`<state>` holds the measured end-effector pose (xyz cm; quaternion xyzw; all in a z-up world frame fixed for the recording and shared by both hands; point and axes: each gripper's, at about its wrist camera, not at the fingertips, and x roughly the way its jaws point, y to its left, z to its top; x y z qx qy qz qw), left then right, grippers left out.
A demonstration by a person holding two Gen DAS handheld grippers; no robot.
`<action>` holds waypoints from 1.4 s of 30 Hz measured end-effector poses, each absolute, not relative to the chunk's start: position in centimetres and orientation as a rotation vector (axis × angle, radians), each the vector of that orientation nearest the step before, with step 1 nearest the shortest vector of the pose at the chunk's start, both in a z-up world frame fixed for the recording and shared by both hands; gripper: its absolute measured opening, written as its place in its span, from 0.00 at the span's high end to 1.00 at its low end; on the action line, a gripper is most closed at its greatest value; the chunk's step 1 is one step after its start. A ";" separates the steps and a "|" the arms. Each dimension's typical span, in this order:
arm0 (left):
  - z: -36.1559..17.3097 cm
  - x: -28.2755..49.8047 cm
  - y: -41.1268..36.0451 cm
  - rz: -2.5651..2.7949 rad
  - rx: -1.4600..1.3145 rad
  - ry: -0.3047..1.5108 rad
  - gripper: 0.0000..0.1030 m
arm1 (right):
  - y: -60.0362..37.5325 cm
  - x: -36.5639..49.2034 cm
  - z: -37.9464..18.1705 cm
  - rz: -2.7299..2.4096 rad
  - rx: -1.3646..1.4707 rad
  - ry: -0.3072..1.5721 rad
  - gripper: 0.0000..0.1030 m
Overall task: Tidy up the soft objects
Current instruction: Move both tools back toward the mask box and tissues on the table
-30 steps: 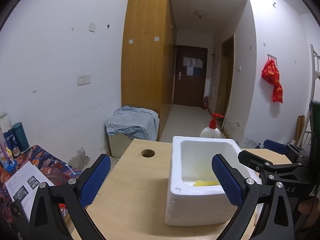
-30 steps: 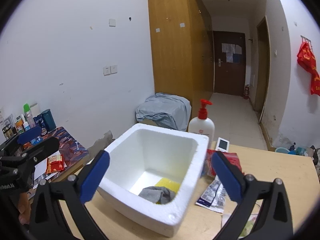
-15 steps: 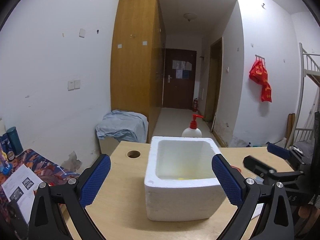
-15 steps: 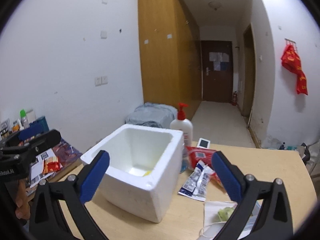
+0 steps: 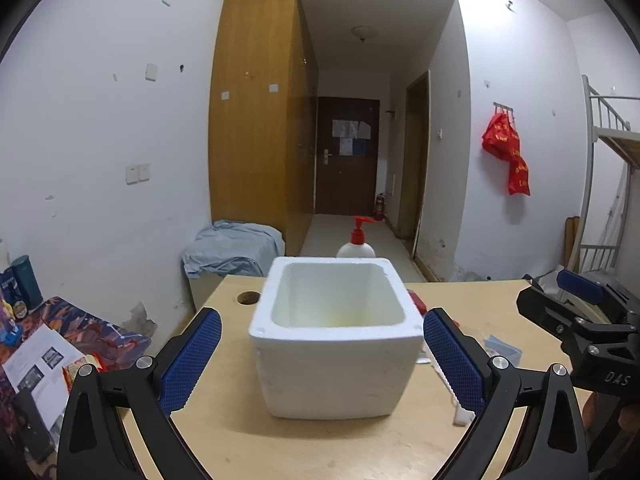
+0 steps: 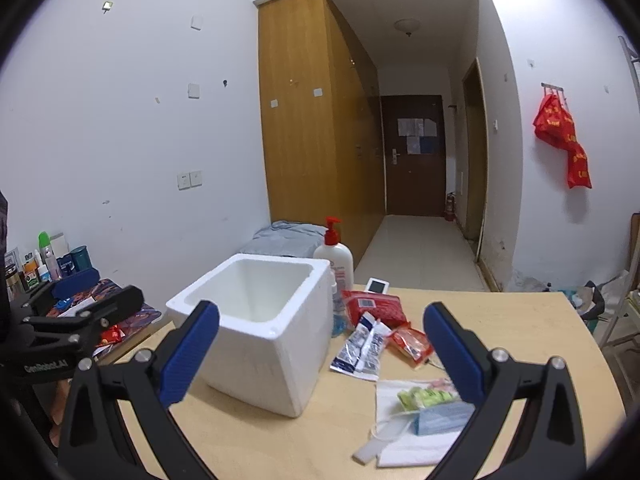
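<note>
A white foam box stands on the wooden table; it also shows in the right wrist view. Its inside is mostly hidden; a faint yellow tint shows at the bottom. My left gripper is open and empty, in front of the box. My right gripper is open and empty, to the right of the box. A white cloth with a blue face mask and a green packet lies near the right gripper.
A pump bottle stands behind the box. Red packets, a white-blue sachet and a small white device lie on the table. A cable hole is at its far left. A cluttered side table stands left.
Both grippers have pulled back and lowered from over the box. The grey and yellow things inside it are now out of sight. Both stay open.
</note>
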<state>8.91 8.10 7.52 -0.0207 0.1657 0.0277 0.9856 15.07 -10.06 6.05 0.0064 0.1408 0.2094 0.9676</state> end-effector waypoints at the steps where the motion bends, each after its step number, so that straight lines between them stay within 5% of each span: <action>1: 7.4 8.8 7.8 0.049 -0.041 0.333 0.02 | -10.5 14.6 5.9 0.420 0.012 0.282 0.00; 42: 0.6 5.4 0.7 -0.183 -0.079 0.307 0.02 | -18.3 6.6 -0.6 0.221 0.032 0.274 0.00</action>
